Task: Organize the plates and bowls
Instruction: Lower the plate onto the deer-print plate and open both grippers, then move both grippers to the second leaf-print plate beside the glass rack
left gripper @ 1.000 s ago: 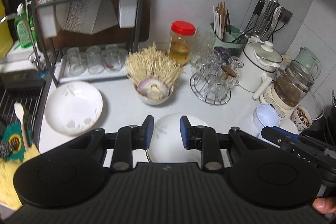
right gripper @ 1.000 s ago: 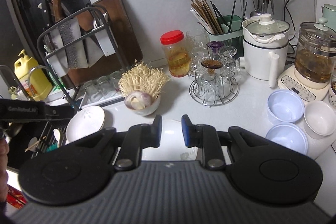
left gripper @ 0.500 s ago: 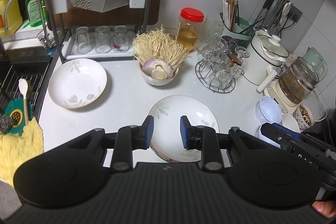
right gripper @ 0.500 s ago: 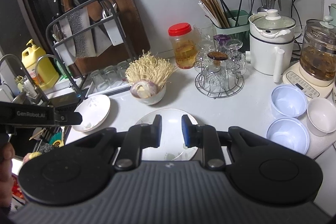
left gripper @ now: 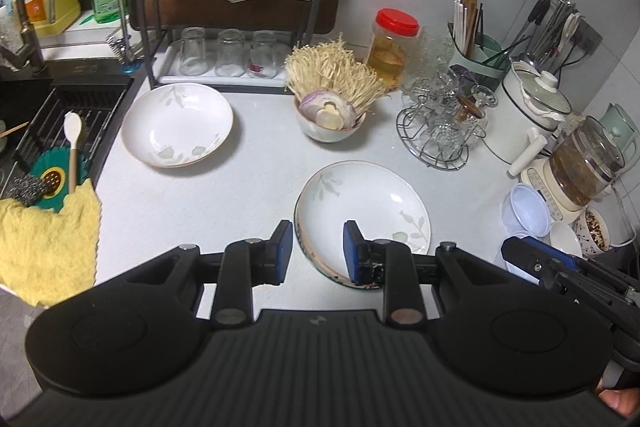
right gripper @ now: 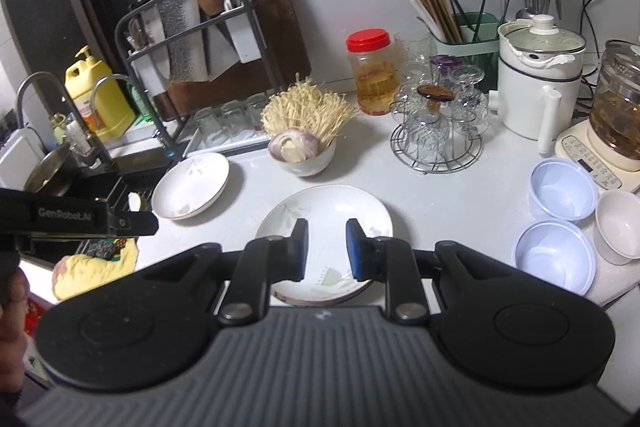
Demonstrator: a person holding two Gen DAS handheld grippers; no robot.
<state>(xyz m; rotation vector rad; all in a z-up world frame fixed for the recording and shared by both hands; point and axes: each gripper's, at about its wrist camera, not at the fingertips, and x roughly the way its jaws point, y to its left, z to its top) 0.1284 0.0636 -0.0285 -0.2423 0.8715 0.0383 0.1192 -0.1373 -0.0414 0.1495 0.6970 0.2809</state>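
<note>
- Below both grippers, a white leaf-patterned plate (left gripper: 362,205) lay flat on the pale countertop (left gripper: 248,187), seemingly stacked on another plate whose rim showed at its near edge.
- The left gripper (left gripper: 316,249) hovered over that plate's near-left edge, its blue-padded jaws parted with nothing between them.
- The right gripper (right gripper: 326,247) hung over the same plate, jaws likewise apart and empty.
- A second deep white plate (left gripper: 177,125) sat well to the left, near the sink (left gripper: 60,115) and just in front of the dish rack (left gripper: 236,27).
- A small bowl of onion and enoki mushrooms (left gripper: 330,119) stood between the two plates, farther back.
- Two pale blue bowls (right gripper: 560,223) and a small white bowl (right gripper: 618,223) were grouped at the counter's right end, beside the glass kettle (right gripper: 616,99).
- A yellow cloth (left gripper: 44,239) draped over the sink's edge.
- Part of a hand (right gripper: 12,303) showed at the right view's left edge.
</note>
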